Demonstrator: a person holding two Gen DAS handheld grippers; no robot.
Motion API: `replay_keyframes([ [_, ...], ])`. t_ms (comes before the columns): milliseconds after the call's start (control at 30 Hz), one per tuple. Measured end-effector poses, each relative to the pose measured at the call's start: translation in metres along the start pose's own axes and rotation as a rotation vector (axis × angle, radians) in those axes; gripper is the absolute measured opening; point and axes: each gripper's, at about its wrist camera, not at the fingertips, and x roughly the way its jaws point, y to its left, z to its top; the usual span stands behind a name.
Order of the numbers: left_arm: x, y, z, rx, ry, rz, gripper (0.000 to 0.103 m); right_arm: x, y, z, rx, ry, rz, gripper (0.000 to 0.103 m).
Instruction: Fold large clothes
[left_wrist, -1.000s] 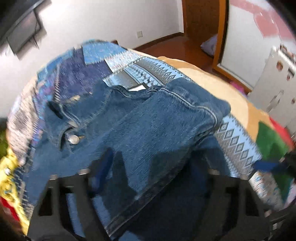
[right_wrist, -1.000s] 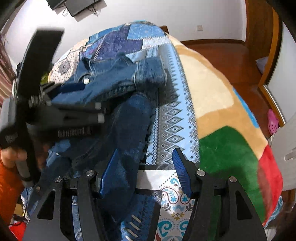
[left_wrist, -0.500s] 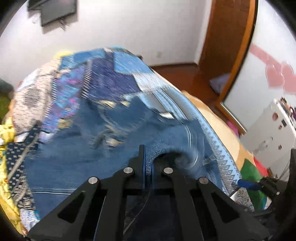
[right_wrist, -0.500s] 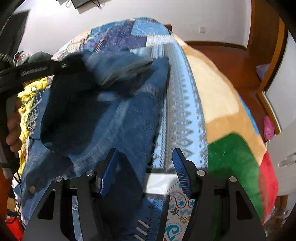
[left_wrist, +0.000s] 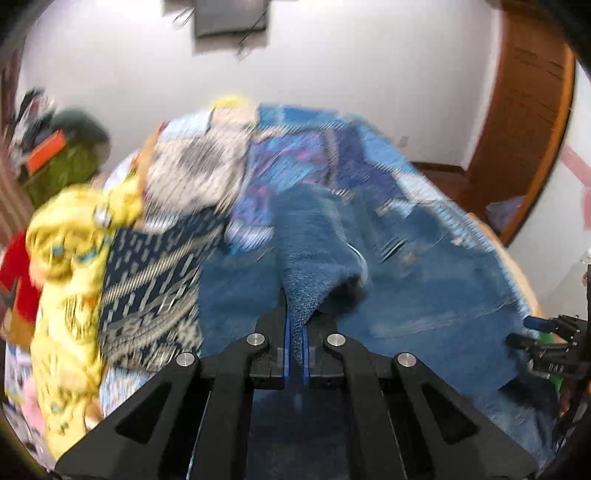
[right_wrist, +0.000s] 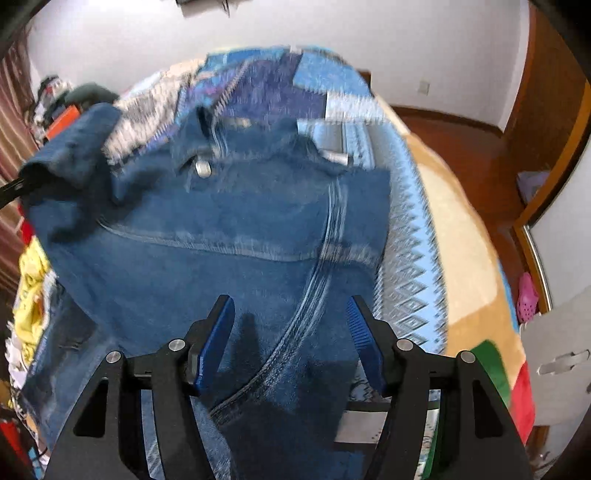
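Observation:
A blue denim jacket (right_wrist: 240, 229) lies spread on a patchwork bed cover (right_wrist: 280, 88), collar and metal button toward the far end. My left gripper (left_wrist: 294, 325) is shut on a denim sleeve (left_wrist: 317, 254) and holds it lifted; in the right wrist view that sleeve end (right_wrist: 74, 147) hangs at the far left, above the jacket. My right gripper (right_wrist: 290, 332) is open and empty, hovering over the jacket's near part. It also shows at the right edge of the left wrist view (left_wrist: 543, 332).
A yellow garment (left_wrist: 70, 258) and a dark patterned cloth (left_wrist: 147, 280) lie left of the jacket. A tan, green and red blanket (right_wrist: 476, 280) covers the bed's right side. Wooden floor (right_wrist: 465, 147) and a door frame lie beyond.
My left gripper shut on the sleeve and carried it up and to the left across the jacket. My right gripper stayed open and moved over the jacket body.

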Motion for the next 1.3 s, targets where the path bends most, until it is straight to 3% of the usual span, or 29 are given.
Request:
replay_keyframes([
  [167,0.044,0.038,-0.053,-0.094,0.182,-0.051,0.008,0.008,-0.001,-0.006,0.017,0.019,-0.015,0.063],
  [233,0.053,0.043,-0.074,-0.107,0.218,-0.024,0.012,0.008,-0.002,-0.007,0.023,0.027,-0.021,0.064],
  [467,0.047,0.072,-0.098,-0.210,0.212,-0.029,0.012,0.009,-0.003,-0.011,0.034,0.038,-0.029,0.067],
  [533,0.043,0.081,-0.100,-0.227,0.204,0.010,0.013,0.008,-0.003,-0.012,0.035,0.037,-0.032,0.067],
  [600,0.041,0.088,-0.100,-0.234,0.212,0.064,0.032,0.008,-0.002,-0.013,0.039,0.035,-0.033,0.067],
  [767,0.033,0.099,-0.110,-0.220,0.254,0.093,0.036,0.007,-0.006,-0.015,0.052,0.035,-0.018,0.068],
  [833,0.027,0.098,-0.107,-0.181,0.248,0.113,0.039,0.005,-0.007,-0.015,0.055,0.041,-0.007,0.068],
  [967,0.012,0.097,-0.082,-0.153,0.183,0.101,0.062,-0.005,-0.012,-0.011,0.051,0.009,-0.001,0.068],
  [1067,0.007,0.096,-0.056,-0.133,0.134,0.098,0.071,-0.019,-0.017,-0.004,0.050,-0.034,0.005,0.068],
  [1200,0.028,0.100,-0.018,-0.139,0.127,0.040,0.073,-0.033,-0.032,0.010,0.077,-0.095,0.017,0.068],
  [1300,0.057,0.103,0.001,-0.141,0.159,0.022,0.073,-0.033,-0.043,0.020,0.112,-0.113,0.019,0.076],
])
